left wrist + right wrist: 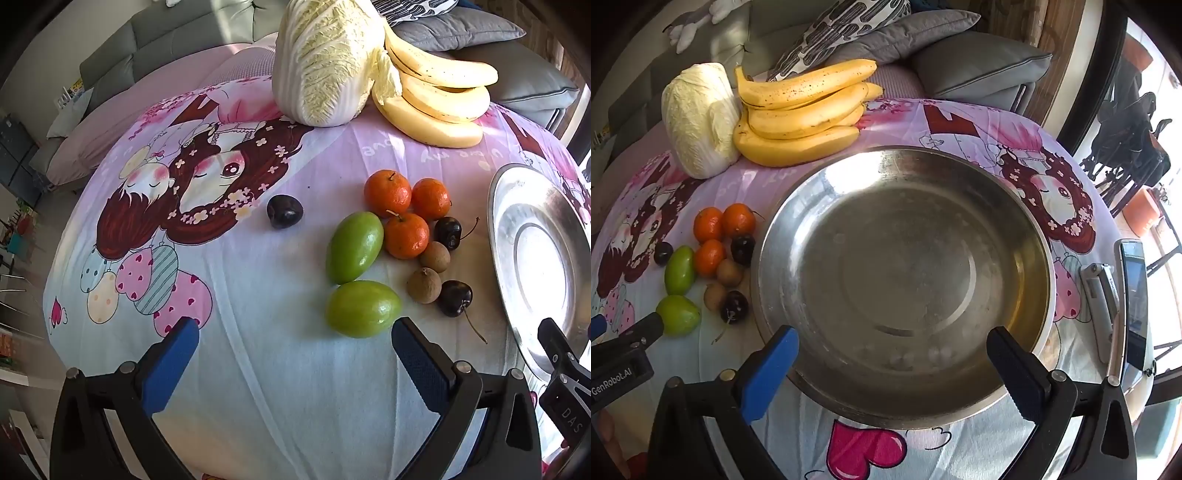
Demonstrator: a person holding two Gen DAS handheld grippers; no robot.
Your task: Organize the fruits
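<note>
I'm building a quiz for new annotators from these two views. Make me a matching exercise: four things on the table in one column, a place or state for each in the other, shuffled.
Things:
1. metal basin
2. bananas
3. lone dark cherry
4. left gripper

Descriptions:
A. apart from the fruit cluster, on the cartoon print
B. open, nothing between its fingers
C. empty
D. stacked beside the napa cabbage

Pairs: 1-C, 2-D, 3-A, 4-B
</note>
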